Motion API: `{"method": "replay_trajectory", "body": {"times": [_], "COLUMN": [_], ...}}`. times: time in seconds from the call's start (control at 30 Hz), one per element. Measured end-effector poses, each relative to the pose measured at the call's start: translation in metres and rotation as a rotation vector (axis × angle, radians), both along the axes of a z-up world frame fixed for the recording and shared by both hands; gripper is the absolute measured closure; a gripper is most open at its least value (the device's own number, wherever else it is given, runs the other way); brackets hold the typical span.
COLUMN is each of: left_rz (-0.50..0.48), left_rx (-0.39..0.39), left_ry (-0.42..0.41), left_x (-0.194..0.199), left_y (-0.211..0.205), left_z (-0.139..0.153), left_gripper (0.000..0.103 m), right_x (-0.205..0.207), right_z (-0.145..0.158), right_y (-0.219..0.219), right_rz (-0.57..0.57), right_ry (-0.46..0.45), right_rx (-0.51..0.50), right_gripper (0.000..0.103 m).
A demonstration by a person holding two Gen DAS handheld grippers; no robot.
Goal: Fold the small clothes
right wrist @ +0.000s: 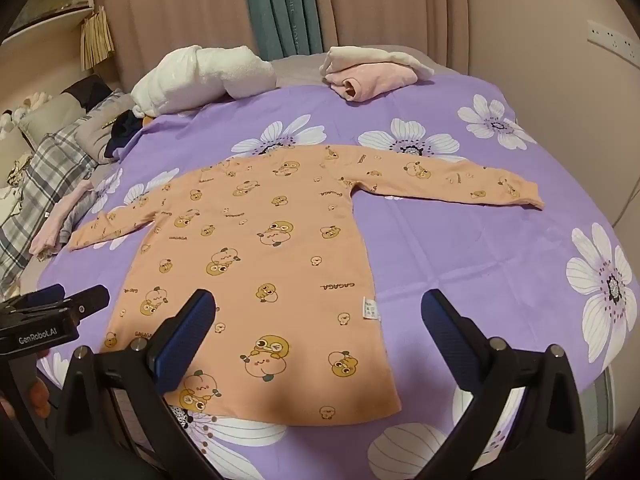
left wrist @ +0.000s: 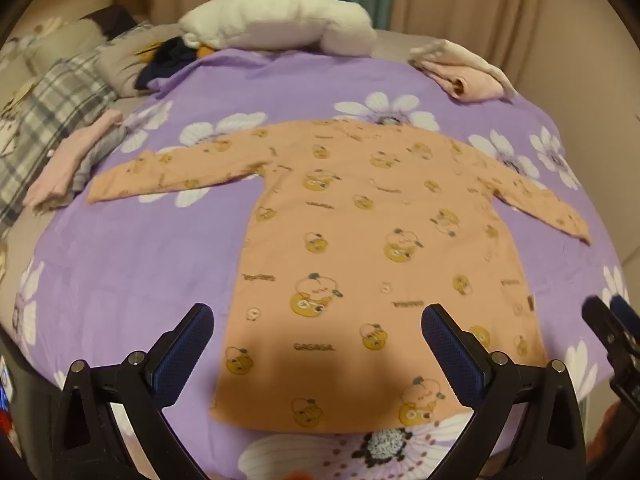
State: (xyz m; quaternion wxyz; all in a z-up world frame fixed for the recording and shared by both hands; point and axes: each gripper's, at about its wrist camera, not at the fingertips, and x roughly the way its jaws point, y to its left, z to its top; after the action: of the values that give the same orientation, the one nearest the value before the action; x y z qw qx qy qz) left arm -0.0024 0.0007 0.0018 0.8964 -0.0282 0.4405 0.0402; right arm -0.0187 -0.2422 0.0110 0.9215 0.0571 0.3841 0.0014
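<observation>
Soft peach cotton, the long-sleeved top (left wrist: 360,240) lay flat on the purple floral sheet (left wrist: 120,280), sleeves spread sideways, its length running from collar down to hem. The hem lay nearest the left gripper (left wrist: 316,344) and right gripper (right wrist: 318,332), whose jaws gaped, grasping nothing.

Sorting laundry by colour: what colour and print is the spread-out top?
Peach-orange top with cartoon ducks; right wrist view.

I see a bed with a purple flowered sheet (right wrist: 460,248), beige curtains (right wrist: 180,12) and one teal curtain (right wrist: 280,4) on the far side, a plaid pillow (left wrist: 60,96) at left, and a wall socket (right wrist: 614,40) at right.
</observation>
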Motion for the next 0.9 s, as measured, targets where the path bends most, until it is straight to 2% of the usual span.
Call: {"method": "replay_trajectory", "body": {"times": [0.07, 0.13, 0.23, 0.33, 0.5, 0.63, 0.7, 0.9], "left_rz": [0.046, 0.053, 0.036, 0.008, -0.052, -0.049, -0.048, -0.061], "left_rx": [0.004, -0.072, -0.135, -0.184, -0.094, -0.094, -0.065, -0.047], "left_ry": [-0.008, -0.006, 0.016, 0.015, 0.034, -0.016, -0.034, -0.048], "left_x": [0.001, 0.0, 0.005, 0.003, 0.002, -0.004, -0.004, -0.007], "left_y": [-0.002, 0.006, 0.016, 0.019, 0.009, 0.01, 0.009, 0.008], "left_z": [0.002, -0.002, 0.0, 0.004, 0.003, 0.009, 0.012, 0.015], "left_gripper": [0.0, 0.0, 0.0, 0.0, 0.0, 0.0, 0.0, 0.0], "right_x": [0.0, 0.0, 0.0, -0.004, -0.004, -0.005, -0.005, -0.008], "right_z": [0.001, 0.004, 0.012, 0.006, 0.008, 0.009, 0.009, 0.008], "right_y": [0.001, 0.002, -0.001, -0.005, -0.005, -0.006, -0.007, -0.002], "right_rz": [0.005, 0.003, 0.002, -0.008, -0.009, -0.008, -0.006, 0.009], "right_ry": [-0.006, -0.012, -0.032, -0.041, -0.029, -0.021, -0.017, -0.005], "right_rx": [-0.001, -0.011, 0.001, 0.012, 0.013, 0.007, 0.01, -0.009], "right_gripper": [0.0, 0.0, 0.0, 0.0, 0.0, 0.0, 0.0, 0.0]}}
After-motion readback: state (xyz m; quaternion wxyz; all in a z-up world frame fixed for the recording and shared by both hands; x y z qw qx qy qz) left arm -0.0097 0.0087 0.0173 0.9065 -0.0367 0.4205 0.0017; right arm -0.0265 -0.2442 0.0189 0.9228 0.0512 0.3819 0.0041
